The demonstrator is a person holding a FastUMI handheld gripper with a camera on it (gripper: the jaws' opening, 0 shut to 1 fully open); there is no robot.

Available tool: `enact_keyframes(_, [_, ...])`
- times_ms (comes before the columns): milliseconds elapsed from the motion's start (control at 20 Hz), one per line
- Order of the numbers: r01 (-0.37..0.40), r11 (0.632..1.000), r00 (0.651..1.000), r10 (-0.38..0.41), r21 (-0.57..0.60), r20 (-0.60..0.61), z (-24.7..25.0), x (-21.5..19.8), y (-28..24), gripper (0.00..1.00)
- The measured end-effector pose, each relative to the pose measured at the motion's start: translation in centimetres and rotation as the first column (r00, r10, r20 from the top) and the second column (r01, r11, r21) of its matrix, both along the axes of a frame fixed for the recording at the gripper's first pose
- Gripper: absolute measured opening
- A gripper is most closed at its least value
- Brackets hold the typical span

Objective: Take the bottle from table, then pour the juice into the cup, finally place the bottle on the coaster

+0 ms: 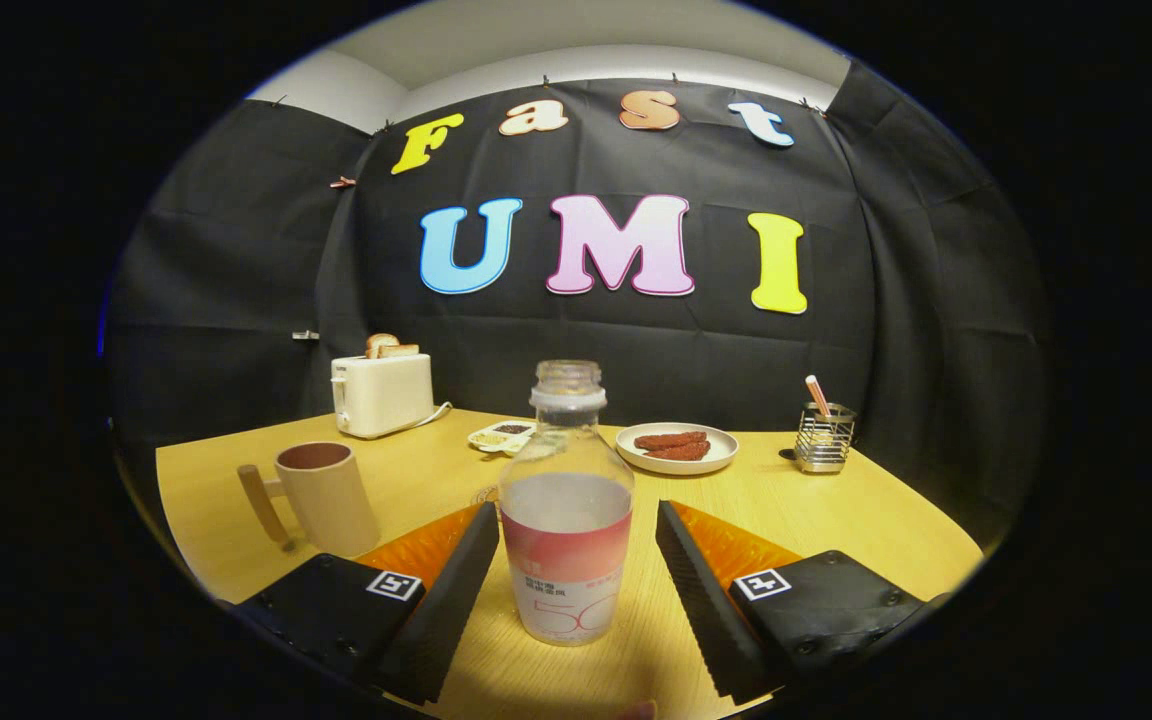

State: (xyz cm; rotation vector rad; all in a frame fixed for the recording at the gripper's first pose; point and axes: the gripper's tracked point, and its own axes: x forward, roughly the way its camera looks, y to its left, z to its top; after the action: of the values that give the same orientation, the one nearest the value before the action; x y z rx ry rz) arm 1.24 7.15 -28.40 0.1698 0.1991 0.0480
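A clear plastic bottle [566,510] with no cap and a pink and white label stands upright on the wooden table [836,510], holding pale juice to about mid-height. It sits between the two fingers of my gripper [573,520], which is open with a small gap on each side of the bottle. A tan cup [324,495] with a wooden handle stands to the left, just beyond the left finger. Behind the bottle's left side a small round edge [484,494] peeks out; I cannot tell whether it is the coaster.
A white toaster [381,392] with bread stands at the back left. A small white dish [502,436] and a plate of reddish food [676,446] lie behind the bottle. A wire holder [824,436] with a stick stands at the back right.
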Motion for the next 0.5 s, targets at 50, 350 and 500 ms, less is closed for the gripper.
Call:
enact_keyframes(50, [0.001,1.0,1.0,-0.001,-0.002,-0.002,-0.3,0.3,0.2,0.97])
enact_keyframes(350, [0.035,0.998,0.998,-0.038,-0.049,-0.059,-1.3,1.9,0.3,0.75])
enact_keyframes(500, [0.051,0.985,0.997,-0.058,-0.164,-0.043,1.4,2.5,-0.2,0.7])
